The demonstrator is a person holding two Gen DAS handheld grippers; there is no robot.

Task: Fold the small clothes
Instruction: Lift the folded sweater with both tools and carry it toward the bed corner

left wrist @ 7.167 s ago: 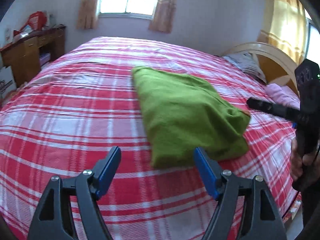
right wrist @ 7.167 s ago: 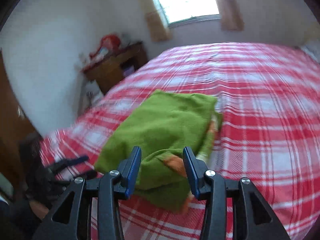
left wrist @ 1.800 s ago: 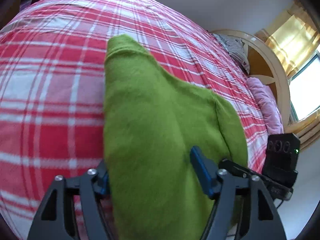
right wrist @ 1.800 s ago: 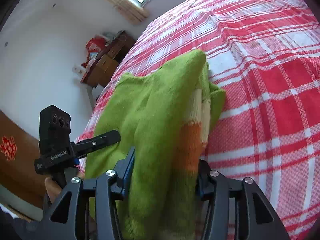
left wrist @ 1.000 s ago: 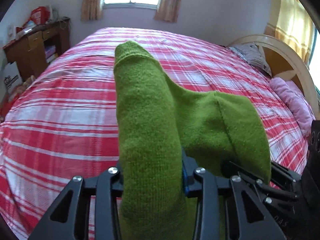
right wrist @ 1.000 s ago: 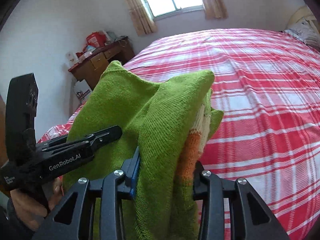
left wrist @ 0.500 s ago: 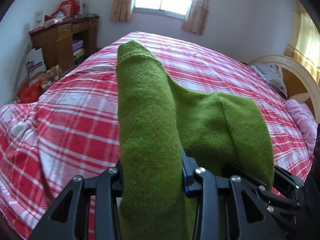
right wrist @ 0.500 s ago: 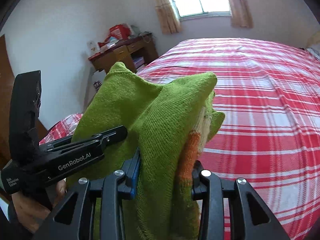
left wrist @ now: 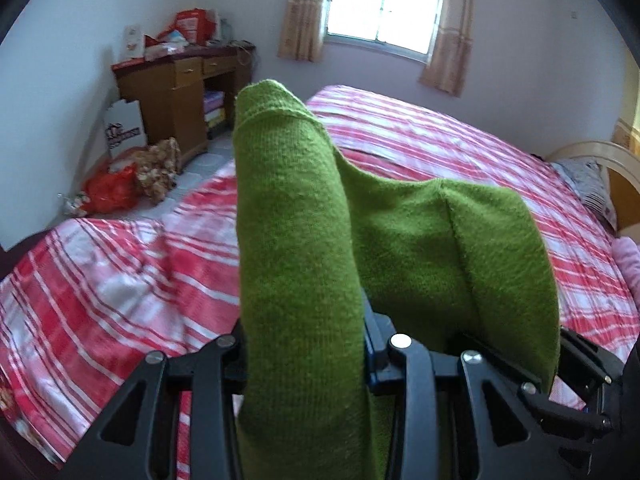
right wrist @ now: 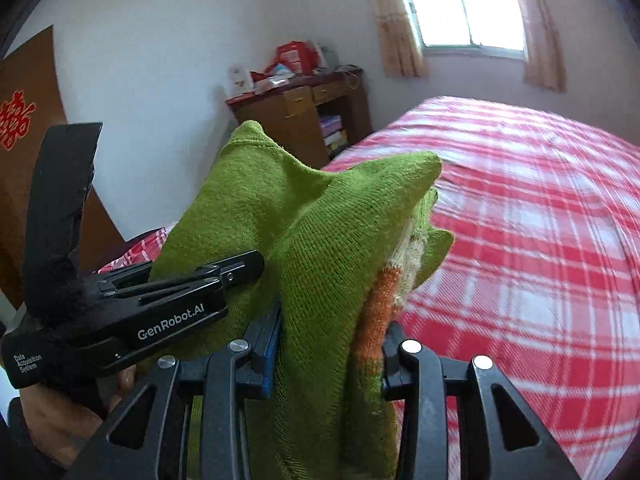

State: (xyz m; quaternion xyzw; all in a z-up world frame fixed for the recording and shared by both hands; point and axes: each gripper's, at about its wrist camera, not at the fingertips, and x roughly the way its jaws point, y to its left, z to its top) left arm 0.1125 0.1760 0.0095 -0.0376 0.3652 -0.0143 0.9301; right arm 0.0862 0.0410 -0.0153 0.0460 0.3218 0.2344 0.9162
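Because we wanted the fold kept intact, both claws were clamped on the jumper: left claw on one end, right claw on the other, carrying it clear above the bed, near its left edge.

You're looking at a bed wearing a red plaid cover. A wooden desk is standing against the wall, clutter lying on top, bags sitting on the floor beside it. Curtains are flanking a bright window.
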